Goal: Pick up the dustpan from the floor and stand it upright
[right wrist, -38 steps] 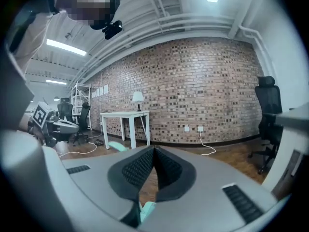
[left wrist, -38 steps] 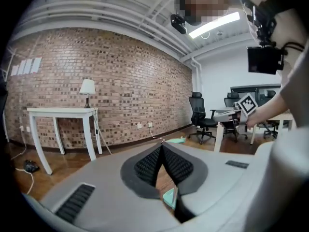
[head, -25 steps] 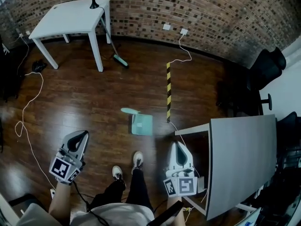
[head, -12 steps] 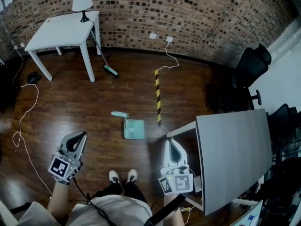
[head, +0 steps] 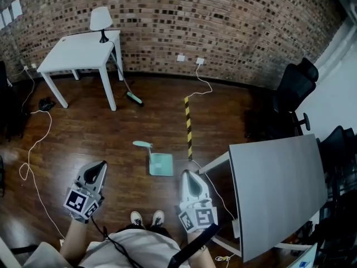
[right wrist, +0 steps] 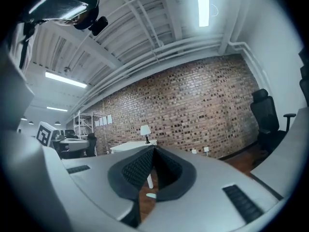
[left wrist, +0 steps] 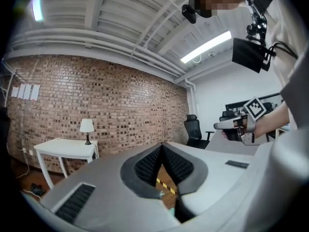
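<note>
The teal dustpan (head: 160, 163) lies flat on the dark wood floor, its handle (head: 142, 144) pointing up-left in the head view. My left gripper (head: 101, 165) hovers to its lower left, jaws shut with nothing in them. My right gripper (head: 184, 175) is held just below and right of the pan, also shut and holding nothing. Both point level toward the brick wall. A teal sliver of the dustpan (right wrist: 151, 195) shows below the closed jaws in the right gripper view. The left gripper view shows the right gripper (left wrist: 236, 124) off to the right.
A grey desk (head: 276, 188) stands close on the right. Black-and-yellow tape (head: 188, 127) runs along the floor beside the pan. A white table (head: 78, 52) with a lamp (head: 100, 20) and a leaning broom (head: 133, 97) is at the back left. Cables (head: 32, 147) trail at left; an office chair (head: 293, 88) at right.
Both grippers have risen while staying shut. In the head view the right gripper has shifted left, closer to the dustpan, and the person's feet have come together.
</note>
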Demonstrator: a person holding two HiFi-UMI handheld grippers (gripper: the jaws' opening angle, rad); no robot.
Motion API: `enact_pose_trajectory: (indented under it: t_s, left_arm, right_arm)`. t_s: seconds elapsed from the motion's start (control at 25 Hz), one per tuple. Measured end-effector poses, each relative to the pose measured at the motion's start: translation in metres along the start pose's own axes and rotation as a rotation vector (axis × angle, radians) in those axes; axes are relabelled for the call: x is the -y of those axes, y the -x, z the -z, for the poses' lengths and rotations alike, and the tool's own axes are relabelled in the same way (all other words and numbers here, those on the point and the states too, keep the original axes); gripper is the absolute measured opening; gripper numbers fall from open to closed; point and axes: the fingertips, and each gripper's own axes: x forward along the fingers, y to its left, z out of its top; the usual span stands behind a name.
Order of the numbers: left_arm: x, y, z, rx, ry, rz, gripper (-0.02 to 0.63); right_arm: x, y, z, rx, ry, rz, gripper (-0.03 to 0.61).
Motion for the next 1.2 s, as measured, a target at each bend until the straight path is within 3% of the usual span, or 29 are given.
enact_pose_trajectory:
  t_s: [0.4, 0.68, 0.8, 1.08, 1.2]
  left_arm:
    - [0.007, 0.030, -0.003, 0.012, -0.002, -0.025, -0.003]
    - [0.021, 0.068, -0.003, 0.035, -0.002, 0.027, -0.003]
    - [0.018, 0.079, 0.001, 0.031, 0.001, 0.006, -0.005]
    - [0.066, 0.144, -0.003, 0.078, -0.014, -0.037, -0.006]
    - [0.111, 0.179, 0.001, 0.072, -0.005, -0.036, -0.005]
  right_arm:
    - [-0.014, 0.024, -0.013, 0.043, 0.029, 0.022, -0.020]
    - [-0.041, 0.060, -0.002, 0.007, 0.098, 0.057, -0.020]
    - [-0.050, 0.073, 0.001, 0.020, 0.087, 0.067, -0.020]
    - [-0.075, 0.139, 0.011, 0.010, 0.139, 0.037, -0.020]
    - [-0.094, 0.184, 0.015, 0.020, 0.152, -0.011, -0.020]
